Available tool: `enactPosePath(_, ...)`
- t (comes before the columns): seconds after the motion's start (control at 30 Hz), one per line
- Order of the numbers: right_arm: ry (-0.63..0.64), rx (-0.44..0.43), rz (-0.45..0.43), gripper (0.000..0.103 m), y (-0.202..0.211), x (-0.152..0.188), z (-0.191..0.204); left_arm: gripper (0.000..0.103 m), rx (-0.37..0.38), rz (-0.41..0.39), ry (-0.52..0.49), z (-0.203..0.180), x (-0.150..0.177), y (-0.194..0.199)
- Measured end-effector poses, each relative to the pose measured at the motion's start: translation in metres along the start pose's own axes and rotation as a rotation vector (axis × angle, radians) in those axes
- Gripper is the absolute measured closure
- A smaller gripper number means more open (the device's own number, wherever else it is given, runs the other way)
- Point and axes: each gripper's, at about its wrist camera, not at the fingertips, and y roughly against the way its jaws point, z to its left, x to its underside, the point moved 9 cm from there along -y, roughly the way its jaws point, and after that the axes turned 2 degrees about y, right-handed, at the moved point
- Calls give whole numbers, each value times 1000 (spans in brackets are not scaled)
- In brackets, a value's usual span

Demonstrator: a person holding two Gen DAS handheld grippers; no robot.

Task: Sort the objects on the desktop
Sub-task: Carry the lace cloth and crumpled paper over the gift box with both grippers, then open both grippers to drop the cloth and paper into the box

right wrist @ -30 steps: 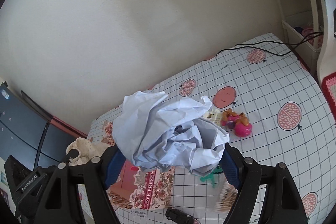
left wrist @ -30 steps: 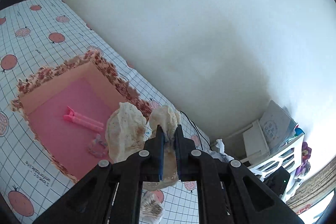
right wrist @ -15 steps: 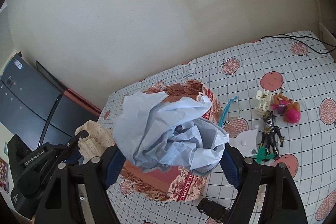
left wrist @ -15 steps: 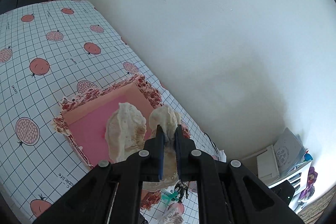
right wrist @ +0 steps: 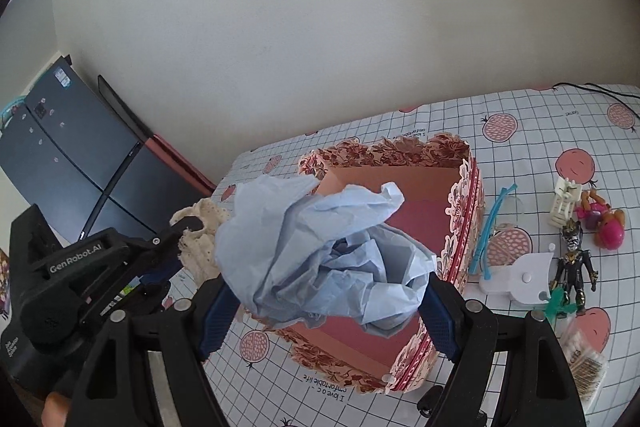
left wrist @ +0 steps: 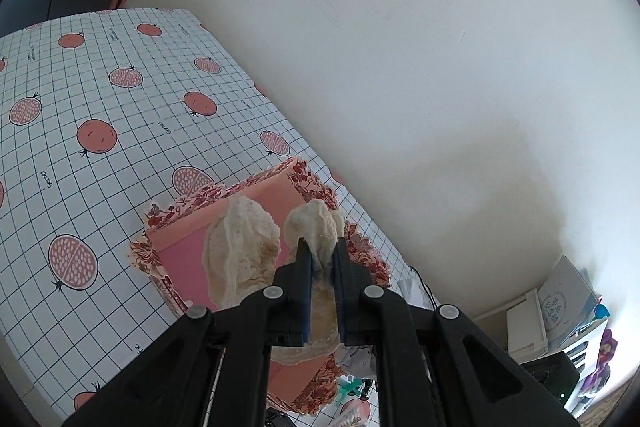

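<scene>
Left gripper (left wrist: 322,269) is pinching the cream lace cloth (left wrist: 240,251), jaws nearly closed on a fold, rest of the cloth bunching up over the near side of the pink box (left wrist: 256,199). Right gripper (right wrist: 324,307) is holding the crumpled blue paper (right wrist: 320,247), jaws spread wide around the wad, blue pads (right wrist: 438,319) pressing its sides, hanging over the box's open top (right wrist: 400,187). Versus half a second ago, both cameras are sitting higher and further back from the box: more of the pomegranate tablecloth (left wrist: 100,99) is showing on the box's left, and the box is looking smaller in the left wrist view. From the right wrist view, the left gripper (right wrist: 176,227) with the lace (right wrist: 200,243) is sitting just left of the box. Right of the box: blue straw (right wrist: 490,223), white plastic piece (right wrist: 520,275), black action figure (right wrist: 574,267), white skeleton toy (right wrist: 564,201), pink doll (right wrist: 604,223), all lying apart from the box. Wall (right wrist: 320,27) is running behind the box; dark cabinet (right wrist: 72,163) is standing far left of it.
</scene>
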Motion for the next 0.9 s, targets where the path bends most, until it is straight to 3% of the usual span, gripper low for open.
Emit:
enactPosePath(0.37, 12, 8, 20, 20, -14, 7, 2, 93, -37, 64, 20, 11, 17, -21)
enactPosePath(0.5, 11, 2, 15, 18, -11, 5, 1, 77, -47, 65, 17, 10, 18, -20)
enactPosePath(0.57, 13, -4, 15, 17, -9, 5, 2, 75, -48, 64, 14, 9, 18, -20)
enactPosePath(0.7, 8, -4, 19, 14, -9, 5, 1, 54, -58, 64, 6, 7, 18, -19)
enactPosePath(0.9, 8, -11, 16, 7, -5, 3, 0, 38, -89, 55, -1, 7, 18, -17)
